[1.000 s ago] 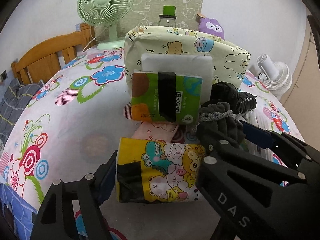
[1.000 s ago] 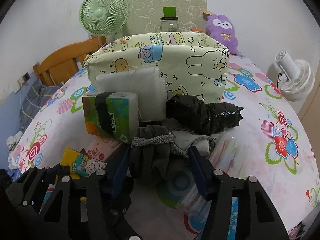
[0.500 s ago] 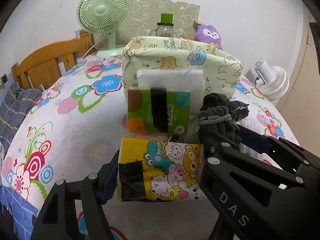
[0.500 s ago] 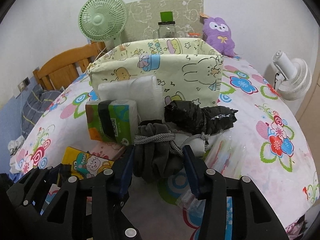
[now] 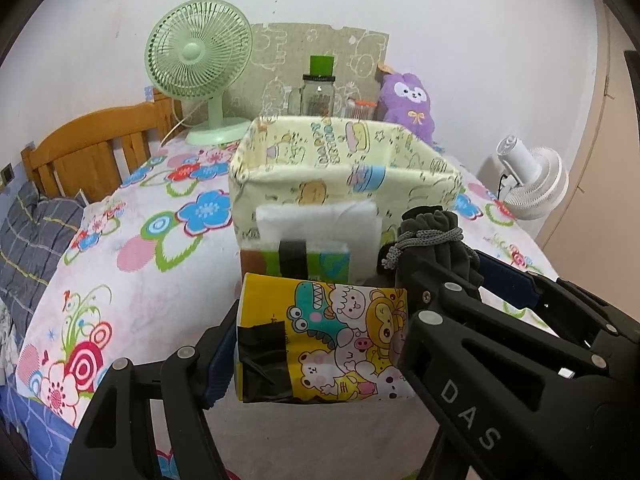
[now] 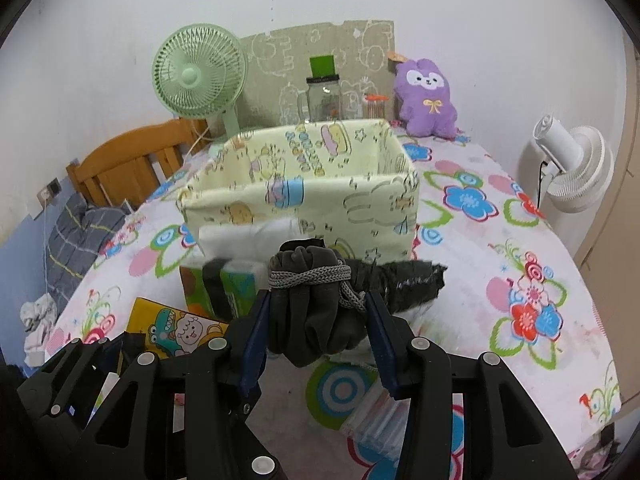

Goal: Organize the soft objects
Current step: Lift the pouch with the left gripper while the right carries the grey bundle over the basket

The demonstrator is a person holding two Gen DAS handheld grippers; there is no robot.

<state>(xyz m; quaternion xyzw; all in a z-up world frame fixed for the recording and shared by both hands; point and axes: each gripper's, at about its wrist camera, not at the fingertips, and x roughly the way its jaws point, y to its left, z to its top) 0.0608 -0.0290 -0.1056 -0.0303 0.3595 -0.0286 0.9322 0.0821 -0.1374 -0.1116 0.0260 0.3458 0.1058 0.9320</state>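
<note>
Tissue pack and drawstring pouch clamped in hand-held grippers.

A fabric storage bin stands mid-table, tissue packs leaning against its front. Behind it, a desk fan stands left, a glass jar centre, a plush toy right.

I see a table under a flowered cloth. On it stand the cartoon-print fabric bin, green fan, glass jar, purple plush; the green tissue pack seems to rest there too.
</note>
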